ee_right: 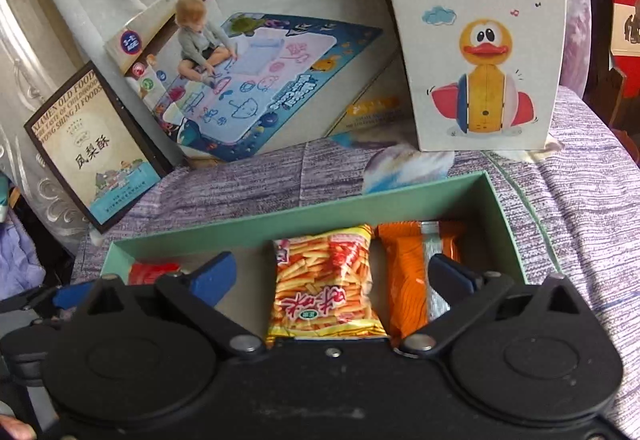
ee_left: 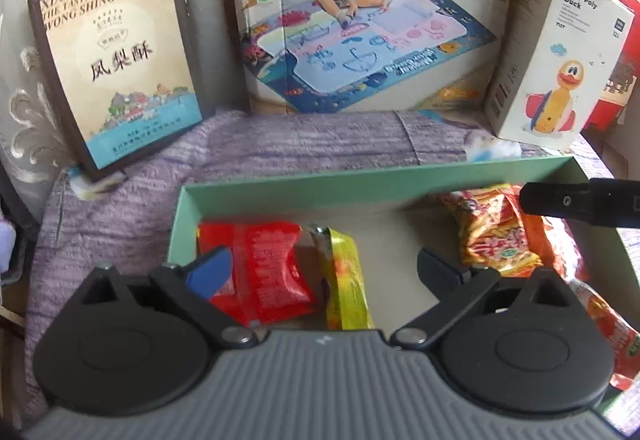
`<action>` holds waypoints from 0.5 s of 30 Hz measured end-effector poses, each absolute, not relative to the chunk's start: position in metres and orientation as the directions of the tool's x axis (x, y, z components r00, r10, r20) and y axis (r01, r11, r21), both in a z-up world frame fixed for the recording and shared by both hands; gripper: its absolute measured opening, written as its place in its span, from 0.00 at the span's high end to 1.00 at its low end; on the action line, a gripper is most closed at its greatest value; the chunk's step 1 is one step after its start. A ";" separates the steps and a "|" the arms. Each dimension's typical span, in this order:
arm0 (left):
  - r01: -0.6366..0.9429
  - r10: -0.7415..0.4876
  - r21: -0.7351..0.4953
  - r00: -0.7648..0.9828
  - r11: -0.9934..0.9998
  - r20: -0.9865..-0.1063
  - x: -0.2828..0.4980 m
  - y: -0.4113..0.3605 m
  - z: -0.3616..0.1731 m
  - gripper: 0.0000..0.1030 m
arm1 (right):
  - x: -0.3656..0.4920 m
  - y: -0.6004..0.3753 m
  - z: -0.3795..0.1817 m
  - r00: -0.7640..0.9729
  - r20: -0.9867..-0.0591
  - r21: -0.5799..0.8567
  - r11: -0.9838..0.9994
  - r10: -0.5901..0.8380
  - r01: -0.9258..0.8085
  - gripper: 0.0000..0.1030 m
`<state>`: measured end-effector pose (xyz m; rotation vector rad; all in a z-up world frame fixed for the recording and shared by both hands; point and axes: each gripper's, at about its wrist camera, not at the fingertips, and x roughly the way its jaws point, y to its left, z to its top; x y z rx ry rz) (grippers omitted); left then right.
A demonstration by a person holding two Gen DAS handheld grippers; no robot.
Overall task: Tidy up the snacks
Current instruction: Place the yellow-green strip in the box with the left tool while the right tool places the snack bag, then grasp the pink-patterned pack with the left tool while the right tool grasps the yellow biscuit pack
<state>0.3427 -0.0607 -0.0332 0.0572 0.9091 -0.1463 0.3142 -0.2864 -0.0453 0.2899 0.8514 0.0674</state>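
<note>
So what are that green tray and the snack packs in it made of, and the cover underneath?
The green tray looks like matte cardboard: thin, flat walls with crisp folded corners. The fries packet and red packet seem glossy plastic film, crinkled and catching light; the orange packet shows a silvery, foil-like seam. The purple cover appears to be woven fabric, ribbed and wrinkled.

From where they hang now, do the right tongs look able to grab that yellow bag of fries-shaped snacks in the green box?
Probably yes. The right tongs stand open straight above the yellow snack bag, which lies flat and uncovered in the green box. The orange packet crowds the bag's right edge, though.
</note>
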 end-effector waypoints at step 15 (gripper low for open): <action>0.171 -0.127 -0.028 0.601 0.985 -0.789 0.251 -0.047 -0.004 0.00 | 0.219 -0.291 -0.009 0.666 -0.713 0.307 0.951 0.219 0.017 0.00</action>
